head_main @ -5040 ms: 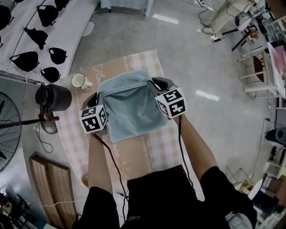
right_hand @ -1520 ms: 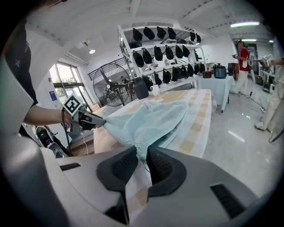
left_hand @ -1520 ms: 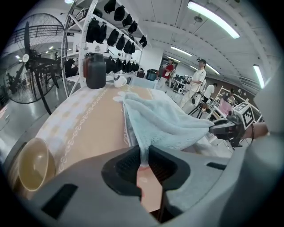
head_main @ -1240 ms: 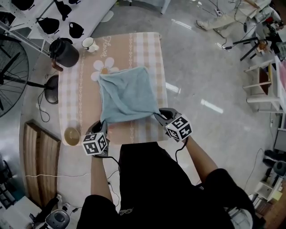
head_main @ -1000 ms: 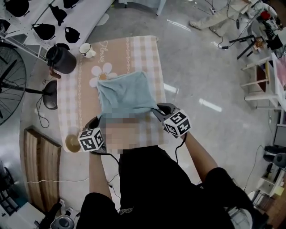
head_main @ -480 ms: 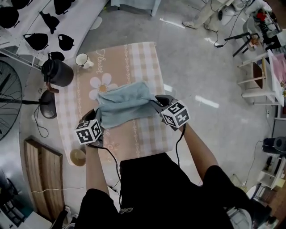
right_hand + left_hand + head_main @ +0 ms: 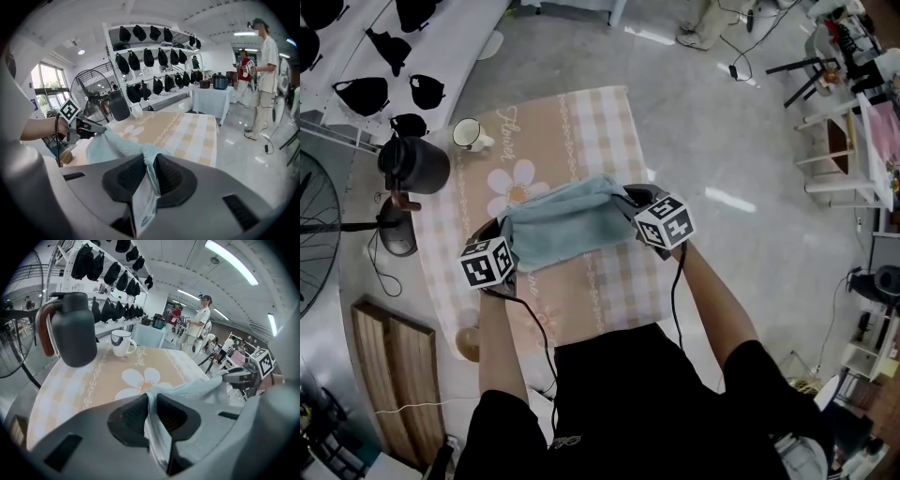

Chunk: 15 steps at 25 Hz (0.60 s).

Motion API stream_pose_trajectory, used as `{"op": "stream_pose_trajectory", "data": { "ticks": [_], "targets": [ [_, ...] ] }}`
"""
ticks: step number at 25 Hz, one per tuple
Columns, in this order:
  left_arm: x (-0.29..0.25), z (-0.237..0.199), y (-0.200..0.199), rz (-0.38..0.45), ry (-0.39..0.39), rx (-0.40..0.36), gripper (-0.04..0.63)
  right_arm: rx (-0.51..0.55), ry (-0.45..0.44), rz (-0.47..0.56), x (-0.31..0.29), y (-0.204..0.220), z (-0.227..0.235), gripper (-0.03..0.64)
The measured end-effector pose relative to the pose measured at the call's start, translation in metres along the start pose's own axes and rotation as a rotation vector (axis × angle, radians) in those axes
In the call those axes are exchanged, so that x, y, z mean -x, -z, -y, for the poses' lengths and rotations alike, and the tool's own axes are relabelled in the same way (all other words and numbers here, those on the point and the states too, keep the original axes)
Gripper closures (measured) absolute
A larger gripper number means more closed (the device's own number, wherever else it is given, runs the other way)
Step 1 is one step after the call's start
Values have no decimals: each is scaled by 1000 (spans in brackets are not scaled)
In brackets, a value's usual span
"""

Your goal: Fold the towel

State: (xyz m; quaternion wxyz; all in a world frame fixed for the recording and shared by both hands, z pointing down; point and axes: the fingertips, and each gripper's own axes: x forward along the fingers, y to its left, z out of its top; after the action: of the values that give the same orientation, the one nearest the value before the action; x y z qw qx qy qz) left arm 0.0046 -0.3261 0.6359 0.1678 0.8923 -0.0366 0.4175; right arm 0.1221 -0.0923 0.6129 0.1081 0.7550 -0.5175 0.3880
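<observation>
A light blue towel (image 7: 567, 225) lies doubled over on the pink checked tablecloth (image 7: 591, 131) with a daisy print. My left gripper (image 7: 502, 232) is shut on the towel's left corner, and the cloth (image 7: 152, 413) runs down between its jaws. My right gripper (image 7: 628, 201) is shut on the right corner, where the towel (image 7: 117, 140) and its white label (image 7: 143, 201) hang between the jaws. Both held corners are lifted slightly above the table, and the towel sags between them. Each gripper appears in the other's view: the right gripper (image 7: 240, 376) and the left gripper (image 7: 86, 125).
A black jug (image 7: 414, 164) and a white mug (image 7: 467, 136) stand at the table's far left corner. A small cup (image 7: 469, 342) sits at the near left edge. A fan (image 7: 314, 234) and a shelf of black caps (image 7: 375, 56) stand to the left. People stand in the background.
Both grippers have carried the towel's near edge away from the person, from the near table edge to mid-table. The towel, spread flat before, now lies doubled over.
</observation>
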Motion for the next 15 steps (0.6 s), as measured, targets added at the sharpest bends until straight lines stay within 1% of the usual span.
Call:
{"op": "stream_pose_trajectory", "data": {
  "ticks": [6, 11, 15],
  "targets": [
    [-12, -9, 3, -19, 6, 0, 535, -32, 39, 5, -17, -8, 9, 552],
    [-20, -11, 8, -37, 22, -18, 535, -73, 114, 28, -25, -9, 19, 552],
    [-23, -15, 9, -28, 26, -1, 535, -103, 135, 36, -32, -11, 23, 552]
  ]
}}
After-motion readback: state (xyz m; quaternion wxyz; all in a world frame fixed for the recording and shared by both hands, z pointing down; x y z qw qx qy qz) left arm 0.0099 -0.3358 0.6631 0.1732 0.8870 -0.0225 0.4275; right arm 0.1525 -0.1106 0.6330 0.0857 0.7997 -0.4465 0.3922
